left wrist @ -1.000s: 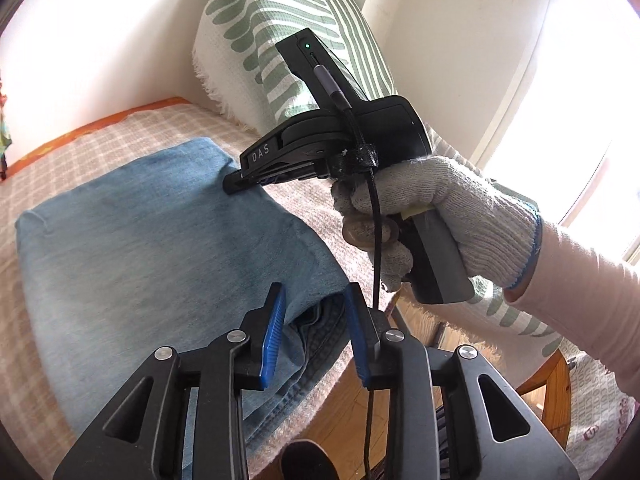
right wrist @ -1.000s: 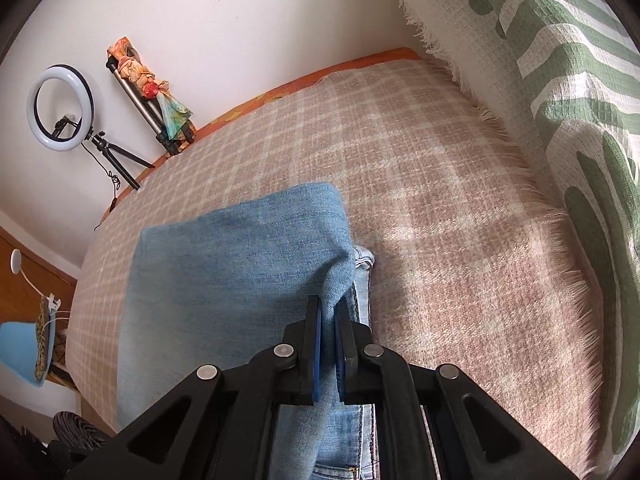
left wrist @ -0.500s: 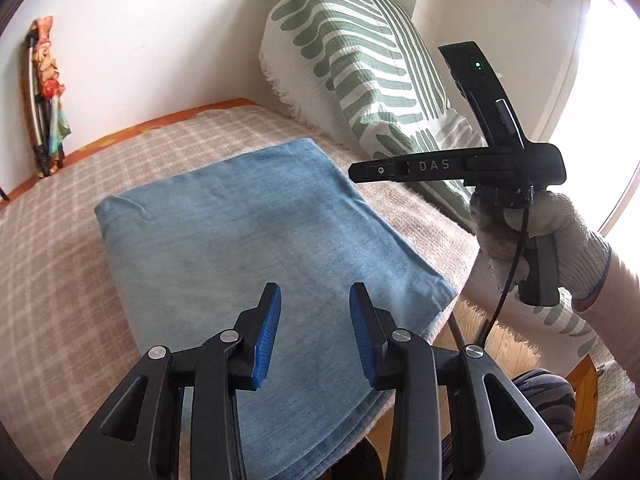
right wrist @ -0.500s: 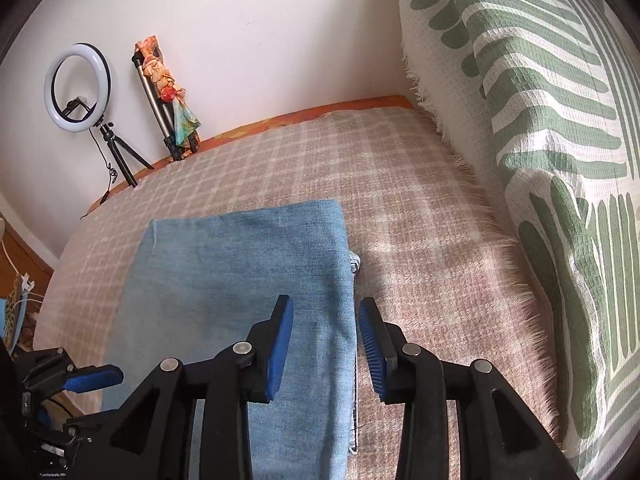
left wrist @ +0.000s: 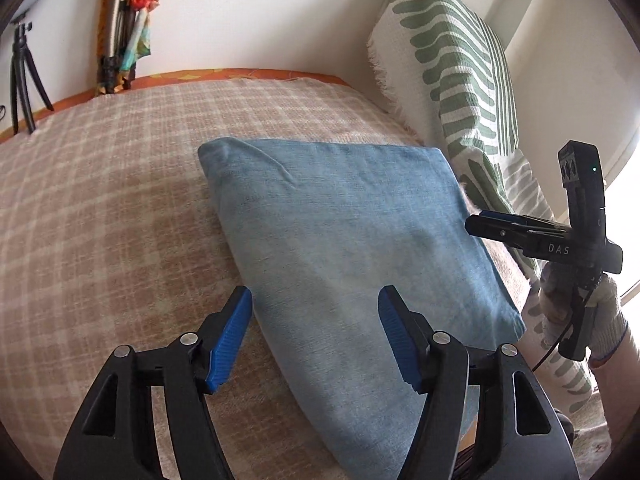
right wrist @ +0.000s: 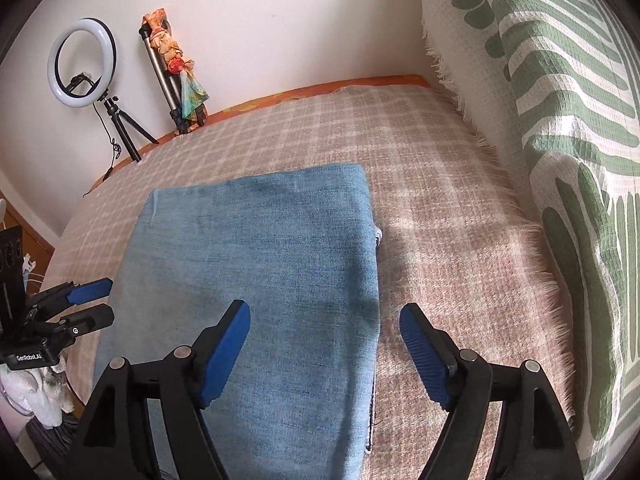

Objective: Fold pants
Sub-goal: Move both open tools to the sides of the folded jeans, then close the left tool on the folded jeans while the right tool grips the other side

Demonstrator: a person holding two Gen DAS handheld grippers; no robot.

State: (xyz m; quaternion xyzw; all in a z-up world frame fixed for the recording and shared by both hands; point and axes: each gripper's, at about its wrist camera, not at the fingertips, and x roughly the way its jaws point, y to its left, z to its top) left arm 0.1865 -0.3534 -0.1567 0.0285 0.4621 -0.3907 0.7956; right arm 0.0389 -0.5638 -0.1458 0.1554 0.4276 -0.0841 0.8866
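Note:
The blue denim pants (left wrist: pixel 352 240) lie folded in a flat rectangle on the plaid bed cover (left wrist: pixel 100 200). They also show in the right wrist view (right wrist: pixel 256 280). My left gripper (left wrist: pixel 316 336) is open and empty, held above the near edge of the pants. My right gripper (right wrist: pixel 324 352) is open and empty above the right edge of the pants. The right gripper also shows at the right of the left wrist view (left wrist: pixel 480 220), off the pants. The left gripper shows at the left edge of the right wrist view (right wrist: pixel 92 304), jaws apart.
A green-and-white striped pillow (right wrist: pixel 560 120) leans along the right side of the bed. A ring light on a tripod (right wrist: pixel 82 68) and a second tripod with a cloth (right wrist: pixel 176 64) stand by the far wall. The bed edge is near me.
Both grippers let go of the pants, opened wider and drew back and up. The top layer now lies flat over the folded pants.

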